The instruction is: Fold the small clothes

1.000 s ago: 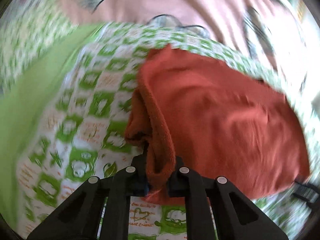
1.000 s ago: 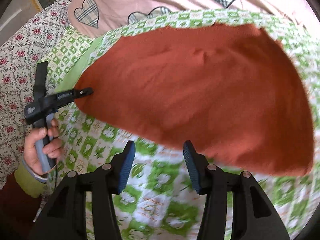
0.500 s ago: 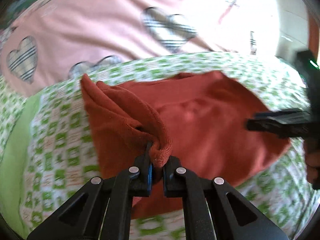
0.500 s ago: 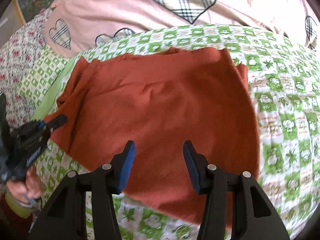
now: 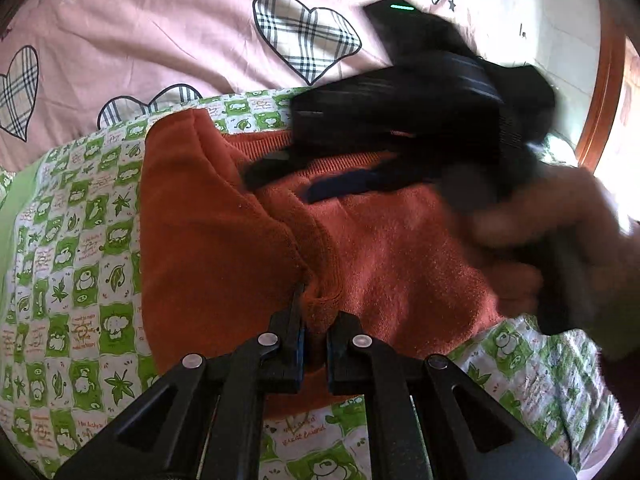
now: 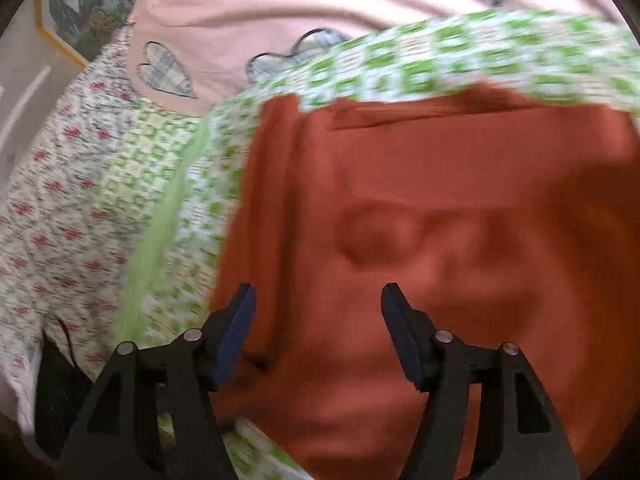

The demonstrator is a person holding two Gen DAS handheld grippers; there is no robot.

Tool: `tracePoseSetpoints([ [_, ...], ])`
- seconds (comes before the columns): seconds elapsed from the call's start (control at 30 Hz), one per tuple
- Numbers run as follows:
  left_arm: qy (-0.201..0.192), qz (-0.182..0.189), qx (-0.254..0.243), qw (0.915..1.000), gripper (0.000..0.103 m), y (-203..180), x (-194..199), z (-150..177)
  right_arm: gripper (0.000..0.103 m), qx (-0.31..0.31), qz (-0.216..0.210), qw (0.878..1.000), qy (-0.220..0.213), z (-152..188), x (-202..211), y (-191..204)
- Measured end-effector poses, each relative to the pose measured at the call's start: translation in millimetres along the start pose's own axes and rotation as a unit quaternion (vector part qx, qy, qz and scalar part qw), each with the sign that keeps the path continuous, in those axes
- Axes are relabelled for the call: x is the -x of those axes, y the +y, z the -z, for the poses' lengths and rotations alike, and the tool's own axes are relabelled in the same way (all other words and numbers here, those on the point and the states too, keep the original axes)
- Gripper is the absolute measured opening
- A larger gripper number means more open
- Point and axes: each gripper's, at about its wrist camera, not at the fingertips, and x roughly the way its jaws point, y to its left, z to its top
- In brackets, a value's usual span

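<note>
A rust-orange knit garment (image 5: 224,240) lies on a green-and-white patterned sheet (image 5: 72,280). My left gripper (image 5: 314,320) is shut on a bunched edge of the garment, with a fold drawn over its left part. In the left wrist view my right gripper (image 5: 320,176) reaches in from the right, open, just above the garment's far edge. In the right wrist view the right gripper (image 6: 318,328) is open, low over the garment (image 6: 440,240), with nothing between its fingers.
A pink quilt with plaid hearts (image 5: 160,40) lies behind the sheet. A floral cover (image 6: 52,220) lies to the left. A wooden frame (image 5: 604,100) stands at the far right. The person's right hand (image 5: 560,232) holds the right gripper.
The left gripper has carried the pinched edge across the garment. The right gripper has swept in over the garment, close to the left one, and stays open.
</note>
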Motion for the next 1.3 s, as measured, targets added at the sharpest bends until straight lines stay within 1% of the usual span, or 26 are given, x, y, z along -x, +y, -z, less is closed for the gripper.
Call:
tracePoseSetpoints([
  [0.1,0.002,0.002,0.002,1.0000,0.005,0.8,-2.6,-1.2,0.066,0.011,0.000,1.000,0.006,-17.9,-26.1,12.4],
  [0.13,0.003,0.003,0.004,1.0000,0.005,1.0,-3.0,-1.7,0.063,0.017,0.012,1.000,0.008,-22.6,-34.1,17.2],
  [0.17,0.003,0.003,0.004,1.0000,0.005,1.0,-2.7,-2.1,0.038,0.030,0.026,0.999,0.012,-25.8,-39.9,23.0],
  [0.2,0.003,0.003,0.005,1.0000,0.005,0.5,-1.7,-2.8,0.023,0.039,0.031,0.999,0.017,-27.7,-42.7,27.2],
  [0.23,0.003,0.005,0.006,1.0000,0.005,0.2,-1.0,-4.7,0.020,0.051,0.040,0.998,0.018,-28.3,-42.1,33.5],
  [0.3,0.003,0.018,0.010,0.9998,0.005,-2.3,1.1,-8.7,0.019,0.085,0.067,0.994,0.011,-26.4,-31.6,46.1],
  [0.43,0.000,0.062,0.014,0.9980,0.005,-16.2,0.3,-22.1,0.018,0.098,0.092,0.991,0.006,-27.0,1.9,41.9],
  [0.6,-0.009,0.122,-0.005,0.9925,0.005,-61.7,-3.0,-40.7,0.018,0.102,0.143,0.984,0.002,-18.3,57.4,14.6],
  [0.7,-0.011,0.156,-0.018,0.9876,0.005,-90.3,-7.1,-49.8,0.018,0.091,0.176,0.980,-0.010,-7.0,94.3,-8.5],
  [0.8,-0.010,0.181,-0.035,0.9829,0.005,-114.9,-14.6,-53.5,0.018,0.080,0.206,0.975,-0.020,4.6,117.0,-25.9],
  [0.83,-0.003,0.188,-0.039,0.9813,0.005,-122.7,-21.5,-52.8,0.018,0.072,0.214,0.974,-0.020,9.3,121.9,-35.3],
  [0.9,0.018,0.198,-0.041,0.9792,0.005,-130.5,-37.0,-49.6,0.018,0.055,0.220,0.974,-0.016,17.8,124.8,-52.2],
  [1.0,0.049,0.209,-0.032,0.9761,0.006,-130.8,-59.8,-42.2,0.018,0.037,0.227,0.973,-0.009,28.4,120.0,-72.1],
  [1.07,0.056,0.215,-0.023,0.9746,0.006,-130.4,-65.7,-38.8,0.018,0.028,0.219,0.975,-0.014,30.8,120.7,-76.5],
  [1.13,0.055,0.222,-0.017,0.9734,0.006,-129.8,-67.2,-38.9,0.018,0.024,0.214,0.976,-0.022,29.6,124.3,-76.7],
  [1.2,0.058,0.227,-0.016,0.9720,0.006,-128.4,-71.5,-40.1,0.018,0.027,0.224,0.974,-0.022,28.4,123.9,-75.1],
  [1.3,0.069,0.224,-0.023,0.9718,0.007,-126.4,-78.7,-37.9,0.018,0.030,0.245,0.969,-0.013,32.7,115.2,-77.2],
])
